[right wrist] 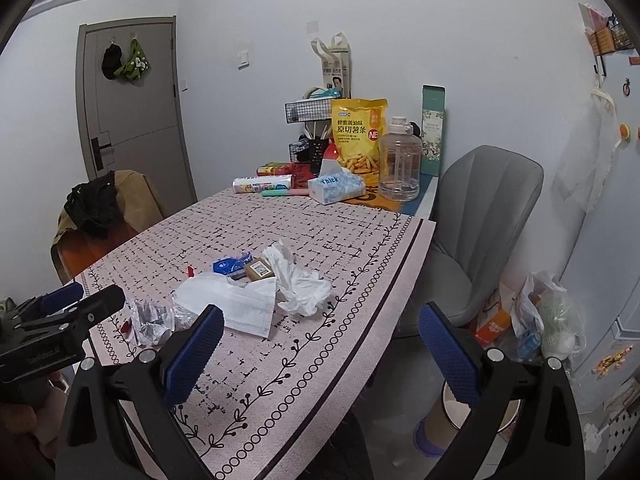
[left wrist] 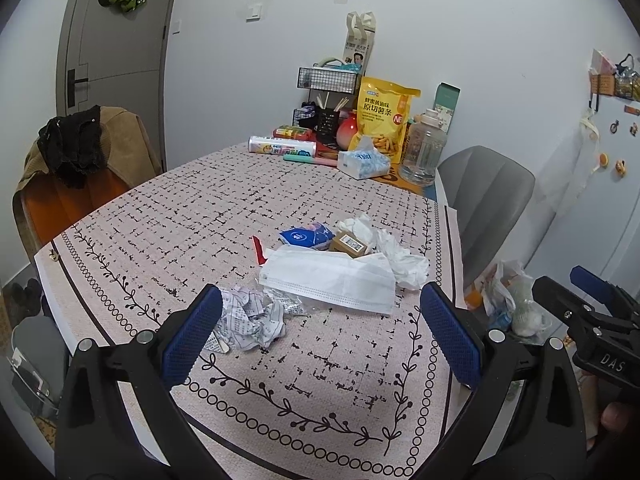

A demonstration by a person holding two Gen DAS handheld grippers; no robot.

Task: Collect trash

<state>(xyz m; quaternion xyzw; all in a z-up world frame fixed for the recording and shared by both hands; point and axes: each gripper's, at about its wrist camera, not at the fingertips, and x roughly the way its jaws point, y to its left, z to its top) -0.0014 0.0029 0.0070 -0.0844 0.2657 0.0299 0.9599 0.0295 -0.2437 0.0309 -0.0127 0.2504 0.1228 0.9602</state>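
Now | left gripper (left wrist: 320, 334) spread wide | crumpled receipt (left wrist: 252, 320) beside left finger

Both wrist views near, facing table (left wrist: 140, 208), shared trash pile (right wrist: 256, 292)

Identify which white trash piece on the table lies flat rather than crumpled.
The white pleated face mask; the printed paper receipt and white tissue are both crumpled.

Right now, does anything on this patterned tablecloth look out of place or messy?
Yes. A loose heap of litter sits mid-table: a white face mask lying flat, crumpled white tissue at its right end, a crumpled printed receipt nearer the left gripper, plus a small brown cardboard box and a blue packet. Nothing looks spilled.
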